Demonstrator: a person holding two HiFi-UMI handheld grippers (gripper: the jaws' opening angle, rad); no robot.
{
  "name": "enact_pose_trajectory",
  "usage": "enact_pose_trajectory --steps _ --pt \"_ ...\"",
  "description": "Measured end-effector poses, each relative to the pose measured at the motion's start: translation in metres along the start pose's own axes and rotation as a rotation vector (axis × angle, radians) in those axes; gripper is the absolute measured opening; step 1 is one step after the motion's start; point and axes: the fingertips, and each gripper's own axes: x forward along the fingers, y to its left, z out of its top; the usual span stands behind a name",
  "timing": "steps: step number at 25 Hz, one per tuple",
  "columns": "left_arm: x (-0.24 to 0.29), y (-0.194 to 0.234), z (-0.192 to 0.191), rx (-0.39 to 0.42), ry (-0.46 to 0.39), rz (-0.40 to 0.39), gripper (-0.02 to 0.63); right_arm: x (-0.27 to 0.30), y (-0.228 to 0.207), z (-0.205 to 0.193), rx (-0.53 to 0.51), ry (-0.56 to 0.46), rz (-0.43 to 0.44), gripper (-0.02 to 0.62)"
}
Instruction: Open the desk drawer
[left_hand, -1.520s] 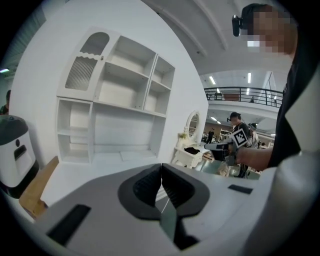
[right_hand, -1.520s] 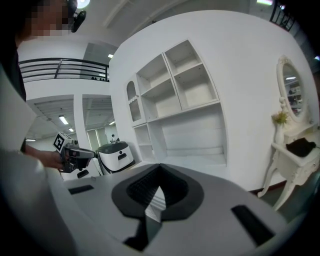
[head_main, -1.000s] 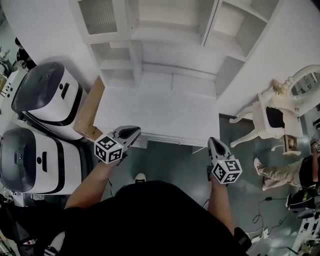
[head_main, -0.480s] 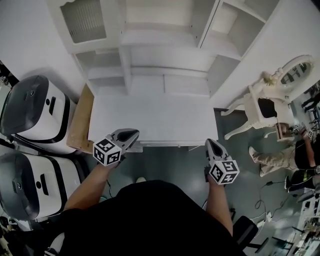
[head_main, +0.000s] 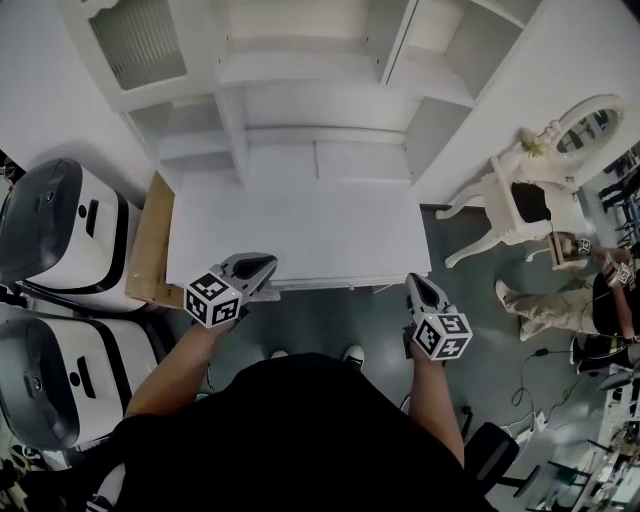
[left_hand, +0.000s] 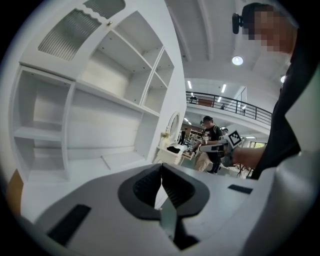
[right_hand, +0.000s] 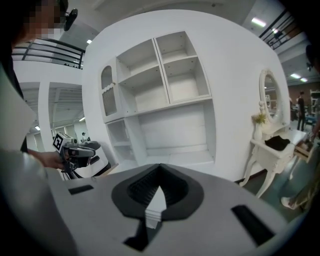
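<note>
The white tabletop (head_main: 300, 225) carries its drawer (head_main: 320, 284) beneath the near edge, apparently closed. Left gripper (head_main: 264, 266) and right gripper (head_main: 414, 284) hover near it, both clenched and empty; unopened jaws could glance off the front.

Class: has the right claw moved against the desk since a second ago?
Yes. The right claw shifted left: from outside the desk at its front right corner to just inside it.
</note>
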Motion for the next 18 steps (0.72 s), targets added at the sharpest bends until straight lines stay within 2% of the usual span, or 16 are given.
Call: enact_pose_trajectory --steps 3,7,18 --pt "0.013 -0.005 0.007 0.007 -0.004 0.039 0.009 0.007 -0.025 -0.008 0.025 0.017 0.017 0.002" --pt "0.026 -0.014 0.015 -0.039 -0.051 0.105 0.009 0.011 -0.054 -0.012 0.038 0.039 0.052 0.002" --pt "0.063 -0.036 0.027 -0.022 -0.042 0.161 0.009 0.026 -0.095 -0.009 0.032 0.057 0.117 0.002"
